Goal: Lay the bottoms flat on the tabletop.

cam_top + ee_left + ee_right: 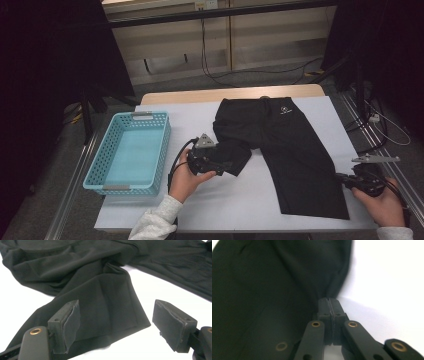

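1. Closest in, the right tongs (329, 302) are sitting clenched, pads pressed flat together. Dark cloth is gathering into their tips, so they are apparently pinching the outer edge of the shorts (295, 145).
2. Beside them, the left tongs (120, 325) are standing released. Their pads are resting well apart on either side of the folded-over leg (110, 302), and neither pad is pressing on the cloth.
3. Between the two tongs, the shorts are lying spread on the white table (225, 200). The waistband is pointing away from both tongs, one leg is running straight towards the right tongs, and the other is doubled back in front of the left tongs.
4. Beyond the left tongs, on the side away from the shorts, a blue basket (100, 155) is waiting with nothing in it.
5. Judging by the soft folds and creases, the shorts are looking light, limp and a little slick. They are likely to sag and slide rather than hold any shape when lifted.
6. A single thin layer is likely to be slipping out of a pinch. The hem of the folded leg is offering the better hold, where the stitched edge is thicker.
7. For the left tongs, that means closing across the hem lying between the pads and catching every layer at once.
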{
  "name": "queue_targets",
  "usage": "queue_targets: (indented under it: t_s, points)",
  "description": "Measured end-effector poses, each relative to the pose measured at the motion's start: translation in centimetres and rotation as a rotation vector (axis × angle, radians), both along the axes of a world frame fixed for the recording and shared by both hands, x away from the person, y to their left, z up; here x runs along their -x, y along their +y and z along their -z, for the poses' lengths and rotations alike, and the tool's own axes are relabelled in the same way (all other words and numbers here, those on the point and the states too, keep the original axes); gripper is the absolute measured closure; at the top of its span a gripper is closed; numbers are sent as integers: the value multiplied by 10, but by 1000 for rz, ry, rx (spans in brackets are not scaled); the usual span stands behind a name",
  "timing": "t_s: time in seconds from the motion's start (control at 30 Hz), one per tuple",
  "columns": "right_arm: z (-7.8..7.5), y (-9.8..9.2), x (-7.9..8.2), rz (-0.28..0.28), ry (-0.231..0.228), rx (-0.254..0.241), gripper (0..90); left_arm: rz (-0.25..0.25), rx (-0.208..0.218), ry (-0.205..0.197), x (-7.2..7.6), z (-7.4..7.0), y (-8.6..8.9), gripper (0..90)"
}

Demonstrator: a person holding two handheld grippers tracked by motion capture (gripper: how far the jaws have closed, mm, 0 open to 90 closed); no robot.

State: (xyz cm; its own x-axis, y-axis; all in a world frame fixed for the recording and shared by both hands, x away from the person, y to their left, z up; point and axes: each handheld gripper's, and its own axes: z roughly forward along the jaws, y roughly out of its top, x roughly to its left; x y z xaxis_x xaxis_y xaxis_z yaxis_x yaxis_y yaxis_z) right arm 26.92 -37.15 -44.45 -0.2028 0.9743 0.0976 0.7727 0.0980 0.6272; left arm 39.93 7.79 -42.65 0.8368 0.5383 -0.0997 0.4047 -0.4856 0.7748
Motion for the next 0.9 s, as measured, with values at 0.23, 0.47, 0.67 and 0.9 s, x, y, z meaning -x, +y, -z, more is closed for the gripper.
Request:
queue_targets:
  t_s: [0.23, 0.47, 0.67, 0.9]
  points:
    - [0, 9, -4, -33, -50, 41, 673, -3, -5, 1, -1, 0, 0, 225]
    - [-7, 52, -15, -134, -93, 32, 558, 9, -8, 3, 0, 1, -3, 225]
    - [-5, 86, -28, -206, -97, 12, 536, -6, -11, 1, 0, 1, -2, 224]
    - [-4, 113, -34, -261, -105, -63, 532, -1, -9, 7, -2, 3, -1, 224]
